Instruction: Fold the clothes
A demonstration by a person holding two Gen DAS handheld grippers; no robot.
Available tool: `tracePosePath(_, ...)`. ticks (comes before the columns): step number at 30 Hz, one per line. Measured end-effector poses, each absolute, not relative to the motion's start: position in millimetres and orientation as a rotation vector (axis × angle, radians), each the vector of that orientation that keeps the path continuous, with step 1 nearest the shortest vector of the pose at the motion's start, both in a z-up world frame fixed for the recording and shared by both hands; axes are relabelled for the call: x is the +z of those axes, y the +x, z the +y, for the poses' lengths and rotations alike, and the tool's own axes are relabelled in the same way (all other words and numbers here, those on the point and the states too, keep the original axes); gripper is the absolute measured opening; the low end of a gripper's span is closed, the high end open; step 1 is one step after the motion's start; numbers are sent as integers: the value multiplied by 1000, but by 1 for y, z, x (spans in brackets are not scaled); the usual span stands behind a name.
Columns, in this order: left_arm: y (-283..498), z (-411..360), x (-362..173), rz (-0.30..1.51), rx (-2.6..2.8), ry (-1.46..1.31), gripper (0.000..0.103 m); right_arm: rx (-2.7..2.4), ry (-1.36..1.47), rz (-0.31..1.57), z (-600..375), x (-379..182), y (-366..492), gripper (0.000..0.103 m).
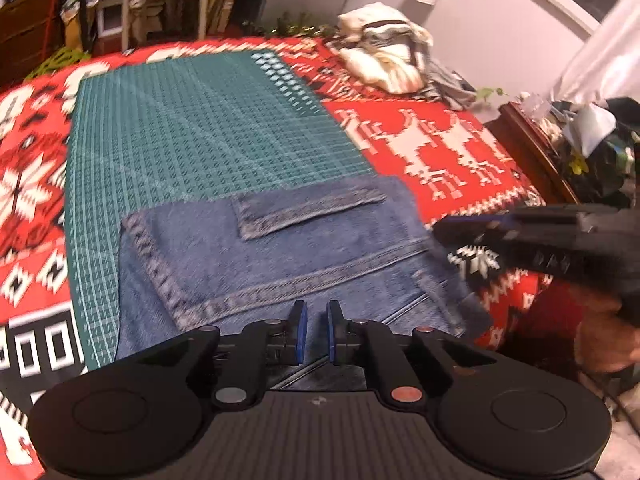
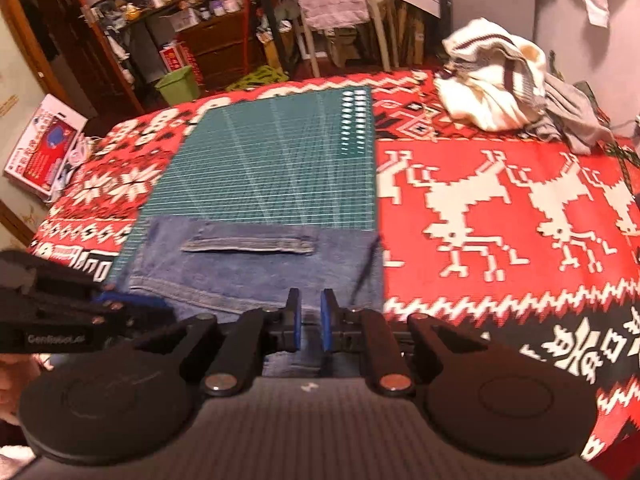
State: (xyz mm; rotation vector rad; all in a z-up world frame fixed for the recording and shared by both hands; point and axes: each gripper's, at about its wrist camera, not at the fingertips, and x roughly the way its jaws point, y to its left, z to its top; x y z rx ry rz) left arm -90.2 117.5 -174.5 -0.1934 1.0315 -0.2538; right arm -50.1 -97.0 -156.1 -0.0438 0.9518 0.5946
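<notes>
The folded jeans (image 2: 256,264) are laid crosswise just ahead of both slightly parted, empty grippers, the left gripper (image 1: 317,330) and right gripper (image 2: 310,318) being equally near.

The jeans (image 1: 304,256) are seen as faded blue denim, coarse, with raised stitched seams. The cutting mat (image 1: 200,128) is shown as matt green plastic or rubber, smooth, printed with a grid. The blanket (image 2: 500,208) is rendered in woven cloth. Matt black plastic and glossy blue pads (image 2: 327,320) are seen on the right gripper (image 2: 310,316).
</notes>
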Motion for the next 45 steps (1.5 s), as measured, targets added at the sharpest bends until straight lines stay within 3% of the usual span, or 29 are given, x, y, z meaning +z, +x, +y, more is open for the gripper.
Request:
tracePosePath(6,-75,122,-155,974,-231,-172,12,649,-135,947,-76,-162,-65,13)
tracePosePath(14,-46,151,-188,1084,-128,-182,15,646,-150,984,-72,-176,-62,13)
tracePosePath(21,-55,163,-190,1099,-100,-211,11,638,-126,1002,-77,-179,-59,13)
tracePosePath(24,-60,159,-180,1093,-99,-194,11,642,-129,999,-76,-176,-58,29)
tracePosePath(27,-67,149,-164,1062,-109,-154,21,635,-130,973,-76,-168,-59,38)
tracePosePath(29,-72,141,-156,1041,-114,-119,45,625,-125,953,-77,-162,-59,53)
tracePosePath(31,-74,132,-151,1038,-114,-89,56,616,-117,932,-81,-157,-59,76)
tracePosePath(33,-76,126,-146,1025,-109,-66,60,604,-111,910,-85,-151,-60,83)
tracePosePath(36,-80,120,-139,1002,-92,-35,76,590,-95,888,-93,-144,-61,101)
tracePosePath(40,-83,111,-135,1000,-98,32,88,568,-94,881,-100,-139,-62,102)
tracePosePath(45,-81,110,-137,1035,-95,26,88,563,-113,883,-103,-134,-64,102)
